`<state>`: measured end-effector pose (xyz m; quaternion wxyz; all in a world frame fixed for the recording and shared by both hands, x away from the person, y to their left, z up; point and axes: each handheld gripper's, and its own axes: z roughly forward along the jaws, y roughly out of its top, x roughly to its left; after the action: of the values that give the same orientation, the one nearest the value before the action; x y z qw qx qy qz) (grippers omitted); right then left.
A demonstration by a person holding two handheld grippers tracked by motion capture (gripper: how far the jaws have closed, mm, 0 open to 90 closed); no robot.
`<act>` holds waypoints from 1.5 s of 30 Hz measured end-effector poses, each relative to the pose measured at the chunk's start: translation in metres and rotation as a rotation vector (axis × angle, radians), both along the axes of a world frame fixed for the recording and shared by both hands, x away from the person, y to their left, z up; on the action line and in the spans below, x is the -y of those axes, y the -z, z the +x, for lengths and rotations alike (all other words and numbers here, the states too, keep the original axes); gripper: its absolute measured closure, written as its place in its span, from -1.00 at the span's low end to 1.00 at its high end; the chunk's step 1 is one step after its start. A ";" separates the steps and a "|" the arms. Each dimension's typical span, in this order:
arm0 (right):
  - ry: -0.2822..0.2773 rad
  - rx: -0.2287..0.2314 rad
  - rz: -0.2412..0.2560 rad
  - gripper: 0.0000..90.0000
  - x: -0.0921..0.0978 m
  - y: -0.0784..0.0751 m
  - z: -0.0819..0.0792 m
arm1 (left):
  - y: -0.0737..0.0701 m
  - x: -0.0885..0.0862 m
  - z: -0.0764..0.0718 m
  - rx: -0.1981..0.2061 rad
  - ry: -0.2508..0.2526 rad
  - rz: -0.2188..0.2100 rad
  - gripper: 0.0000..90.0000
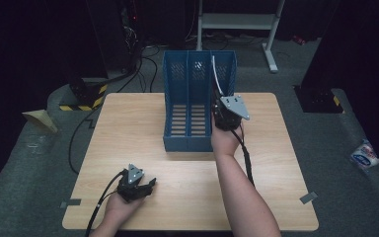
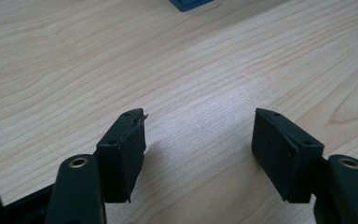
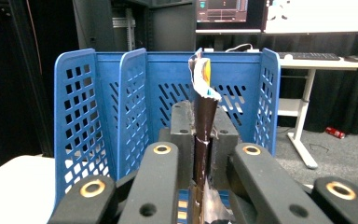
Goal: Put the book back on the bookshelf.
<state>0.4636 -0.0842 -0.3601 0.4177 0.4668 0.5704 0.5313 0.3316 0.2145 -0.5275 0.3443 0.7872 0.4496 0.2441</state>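
On the light wooden table [image 1: 128, 123] stands a blue file rack [image 1: 187, 108], where the right gripper [image 3: 204, 135] has its jaws pressed tight on a thin glossy booklet [image 3: 204, 107] held upright at the rightmost compartment, while the left gripper [image 2: 198, 140] rests near the front edge, jaws wide apart and holding nothing.

a blue perforated three-slot file holder [image 1: 190, 106] stands upright at the far middle of the wooden surface [image 1: 128, 128]. a thin glossy booklet [image 3: 201, 112] stands on edge at its rightmost slot, pinched in the right tool [image 3: 200, 135].
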 end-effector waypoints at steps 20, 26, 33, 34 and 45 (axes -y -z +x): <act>-0.041 -0.023 -0.007 0.62 0.003 0.000 0.000 | 0.000 0.000 0.000 -0.002 -0.001 -0.002 -0.22; -0.047 -0.030 -0.004 0.58 0.003 0.001 0.001 | 0.000 0.000 0.000 0.002 0.002 0.004 -0.22; -0.054 -0.029 0.001 0.54 0.003 0.001 0.001 | 0.000 0.000 0.000 0.001 0.002 0.003 -0.22; -0.054 -0.031 0.001 0.52 0.003 0.001 0.001 | 0.000 0.000 0.000 0.001 0.002 0.003 -0.22; -0.070 -0.029 0.016 0.42 0.004 0.001 0.001 | 0.000 0.000 0.000 0.001 0.002 0.003 -0.22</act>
<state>0.4651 -0.0880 -0.3607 0.3867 0.4577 0.5881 0.5432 0.3317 0.2147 -0.5274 0.3437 0.7879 0.4484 0.2449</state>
